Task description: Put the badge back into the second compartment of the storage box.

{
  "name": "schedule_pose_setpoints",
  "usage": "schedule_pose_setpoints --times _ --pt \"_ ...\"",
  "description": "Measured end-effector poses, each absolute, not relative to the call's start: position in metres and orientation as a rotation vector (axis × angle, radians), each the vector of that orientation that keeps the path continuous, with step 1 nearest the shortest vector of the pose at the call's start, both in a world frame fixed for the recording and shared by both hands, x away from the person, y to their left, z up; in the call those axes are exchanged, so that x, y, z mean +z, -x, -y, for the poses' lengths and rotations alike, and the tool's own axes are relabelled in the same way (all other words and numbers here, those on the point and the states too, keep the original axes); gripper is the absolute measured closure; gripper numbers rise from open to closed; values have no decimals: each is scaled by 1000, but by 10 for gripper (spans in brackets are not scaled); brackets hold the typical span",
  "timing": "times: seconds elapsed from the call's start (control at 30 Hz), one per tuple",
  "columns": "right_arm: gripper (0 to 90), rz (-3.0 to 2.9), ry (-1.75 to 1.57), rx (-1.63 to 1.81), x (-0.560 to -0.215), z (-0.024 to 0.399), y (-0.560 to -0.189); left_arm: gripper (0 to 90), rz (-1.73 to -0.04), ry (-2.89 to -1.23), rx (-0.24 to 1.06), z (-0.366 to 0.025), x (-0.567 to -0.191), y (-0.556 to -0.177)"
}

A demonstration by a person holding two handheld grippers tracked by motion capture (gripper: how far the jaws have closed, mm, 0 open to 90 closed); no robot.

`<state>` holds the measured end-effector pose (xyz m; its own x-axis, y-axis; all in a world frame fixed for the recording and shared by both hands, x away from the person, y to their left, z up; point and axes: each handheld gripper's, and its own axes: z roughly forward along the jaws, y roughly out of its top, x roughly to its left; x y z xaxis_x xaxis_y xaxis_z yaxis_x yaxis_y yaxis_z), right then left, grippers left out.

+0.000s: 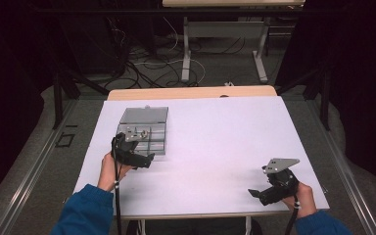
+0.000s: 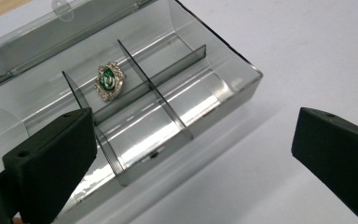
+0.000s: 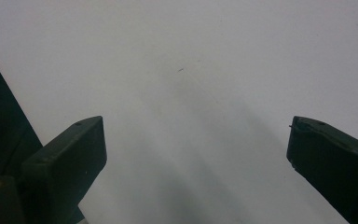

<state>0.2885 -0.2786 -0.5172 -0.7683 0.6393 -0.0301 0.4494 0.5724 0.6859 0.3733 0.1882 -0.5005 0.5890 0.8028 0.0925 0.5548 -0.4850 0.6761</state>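
Nearest the person, at about 5 o'clock on the white surface (image 1: 215, 147), the right hand-held gripper (image 1: 255, 193) is held low over bare sheet, its jaws spread wide with nothing between them. In the right gripper view, plain white lies beyond the two black fingers (image 3: 65, 163). It is judged to be parked there, well clear of the work, so that the other hand has free room.

Farther in, at about 9 o'clock, the left hand-held gripper (image 1: 149, 157) is held just at the near edge of the clear compartment box (image 1: 144, 132), pointing across it. Its jaws are likewise spread as wide as they go, and nothing is pinched; in the left gripper view one finger (image 2: 51, 158) overlaps the box's near wall while the other stands off over bare surface. The spread, empty jaws beside the box suggest that a piece has been let go into it, though that is a judgement only.

Beyond the jaws, the box is seen with its hinged lid (image 2: 70, 28) thrown back at 12 o'clock, which leaves the four compartments reachable from above. A small ornate brooch (image 2: 109, 81), silver-edged with a green centre, lies flat on the floor of a far compartment beside the cross of the dividers (image 2: 151, 86); the other compartments appear empty. The dividers keep the brooch from sliding into its neighbours.

Farthest off, past the surface's wooden far edge (image 1: 191, 92), cables and table legs are seen on the floor.
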Motion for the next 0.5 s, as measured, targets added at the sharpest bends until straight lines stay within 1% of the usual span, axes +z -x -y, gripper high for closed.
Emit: schedule_pose_setpoints --times 0.5 --pt "42 -2534 -899 994 -517 279 -289 2 -1018 -2213 492 -191 -501 -336"
